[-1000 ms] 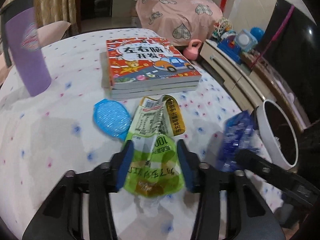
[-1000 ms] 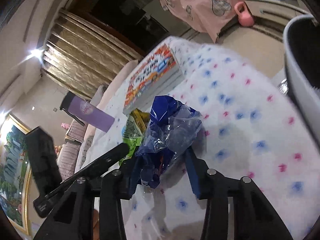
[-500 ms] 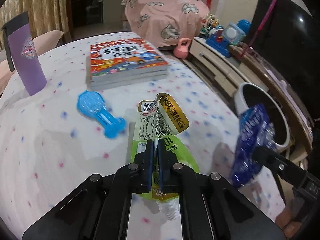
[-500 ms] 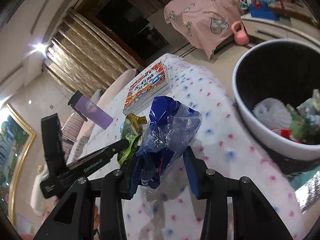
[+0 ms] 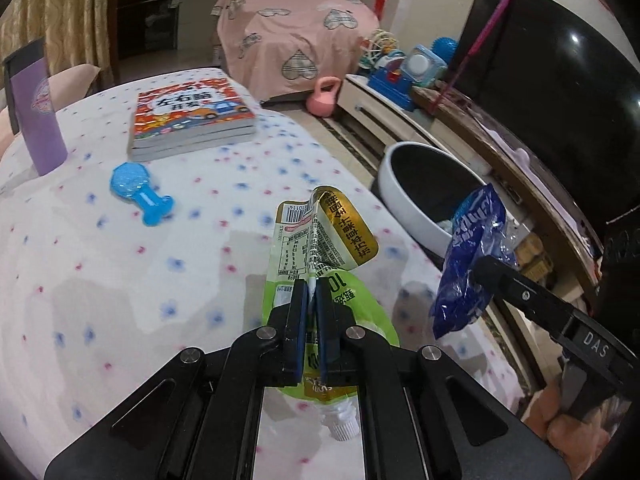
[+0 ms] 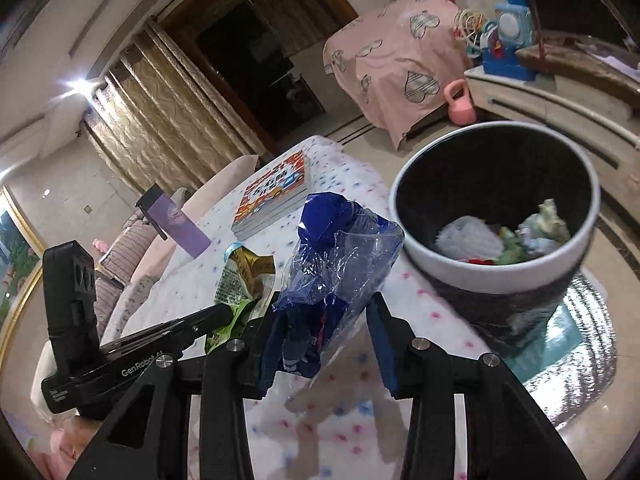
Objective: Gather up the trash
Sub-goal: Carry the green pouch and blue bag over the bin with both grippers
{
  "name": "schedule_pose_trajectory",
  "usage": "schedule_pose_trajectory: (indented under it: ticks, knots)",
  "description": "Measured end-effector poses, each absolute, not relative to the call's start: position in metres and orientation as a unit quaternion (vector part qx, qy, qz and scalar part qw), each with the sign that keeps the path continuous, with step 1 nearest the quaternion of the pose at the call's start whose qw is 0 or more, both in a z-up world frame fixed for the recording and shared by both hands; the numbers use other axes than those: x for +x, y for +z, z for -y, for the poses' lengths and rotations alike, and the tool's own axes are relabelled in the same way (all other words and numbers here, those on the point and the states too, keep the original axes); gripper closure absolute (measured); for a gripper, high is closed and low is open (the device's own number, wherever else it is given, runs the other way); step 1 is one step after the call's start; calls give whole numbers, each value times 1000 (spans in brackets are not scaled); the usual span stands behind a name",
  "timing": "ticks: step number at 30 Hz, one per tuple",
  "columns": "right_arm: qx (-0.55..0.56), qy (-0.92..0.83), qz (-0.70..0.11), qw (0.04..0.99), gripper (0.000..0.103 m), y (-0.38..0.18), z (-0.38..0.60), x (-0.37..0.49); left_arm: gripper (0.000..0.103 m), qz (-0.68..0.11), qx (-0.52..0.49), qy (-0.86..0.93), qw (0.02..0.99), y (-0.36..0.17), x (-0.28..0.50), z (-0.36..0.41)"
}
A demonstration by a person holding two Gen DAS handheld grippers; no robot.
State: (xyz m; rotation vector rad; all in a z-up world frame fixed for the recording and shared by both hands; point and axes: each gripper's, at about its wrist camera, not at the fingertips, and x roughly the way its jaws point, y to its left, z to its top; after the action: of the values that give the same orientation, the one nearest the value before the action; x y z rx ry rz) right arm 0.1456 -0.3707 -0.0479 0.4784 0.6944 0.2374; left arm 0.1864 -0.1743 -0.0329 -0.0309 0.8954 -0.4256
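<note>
Left wrist view
Left tongs (image 5: 311, 300): clenched tight on the green and gold spouted drink pouch (image 5: 320, 240), pads pinching its middle.
Pouch: lifted off the tabletop (image 5: 120, 280), white screw spout hanging down below the jaws, folded gold top sticking up past them.
Right tongs (image 5: 476, 268): reaching in from the right edge, carrying a crumpled blue plastic wrapper (image 5: 468, 264) in the air just beside the rim of the white round waste bin (image 5: 408, 208).
Tabletop: covered in a white cloth with pink and blue dots.
On the tabletop: a small blue plastic fish-shaped toy (image 5: 138, 194), a stack of children's books with an orange cartoon cover (image 5: 192, 120) beyond it, and a tall purple tumbler with a dark lid (image 5: 36, 108) at the far left.

Right wrist view
Right tongs (image 6: 324, 340): partly closed, with the blue wrapper (image 6: 332, 276) bunched between the pads, grasped on its lower part, clear crinkled film standing up above them.
Waste bin (image 6: 480, 276): stands on the floor just beside the tabletop edge, right of the wrapper, dark inside, holding white, green and red scraps (image 6: 508, 240).
Left tongs (image 6: 228, 312): coming in from the left, pouch (image 6: 240, 280) in their tip, above the dotted cloth.
Behind: books (image 6: 276, 196) and purple tumbler (image 6: 176, 224) on the tabletop.
</note>
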Motion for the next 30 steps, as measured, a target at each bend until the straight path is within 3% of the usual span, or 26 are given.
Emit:
schedule_pose_trajectory:
  ticks: [30]
  knots:
    - [208, 38, -297, 931, 62, -26, 451, 133, 99, -401, 57, -253, 878, -4, 195, 271]
